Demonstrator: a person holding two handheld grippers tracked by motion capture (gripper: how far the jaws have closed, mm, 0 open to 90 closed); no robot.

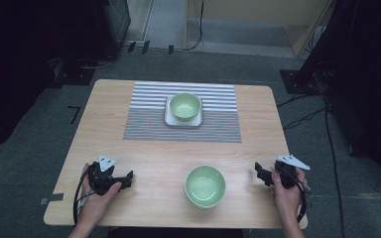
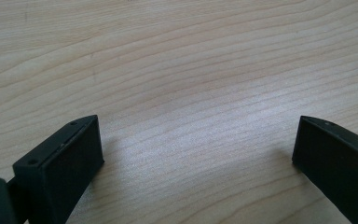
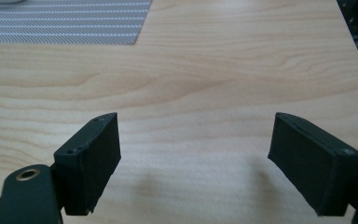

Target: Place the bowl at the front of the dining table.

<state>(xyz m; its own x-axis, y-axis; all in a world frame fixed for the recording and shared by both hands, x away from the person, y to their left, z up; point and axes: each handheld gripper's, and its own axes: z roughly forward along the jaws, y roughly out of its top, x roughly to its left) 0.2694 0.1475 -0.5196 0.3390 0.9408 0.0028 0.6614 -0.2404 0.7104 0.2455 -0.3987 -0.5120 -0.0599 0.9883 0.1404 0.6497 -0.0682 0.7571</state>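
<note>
A pale green bowl (image 1: 205, 185) sits on the wooden table (image 1: 149, 153) near its front edge, between my two hands. A second green bowl (image 1: 185, 106) rests on a square white plate (image 1: 169, 119) in the middle of a striped placemat (image 1: 149, 119) at the back. My left gripper (image 1: 127, 179) is at the front left, held low over bare wood, open with nothing between its jaws (image 2: 198, 149). At the front right my right gripper (image 1: 259, 173) is open and empty too (image 3: 196, 149). A corner of the striped placemat (image 3: 65, 23) lies ahead of it.
Bare wood surrounds the near bowl on both sides. Beyond the table's edges lies grey carpet with black cables (image 1: 302, 119) at the right and dark equipment (image 1: 114, 25) at the back left.
</note>
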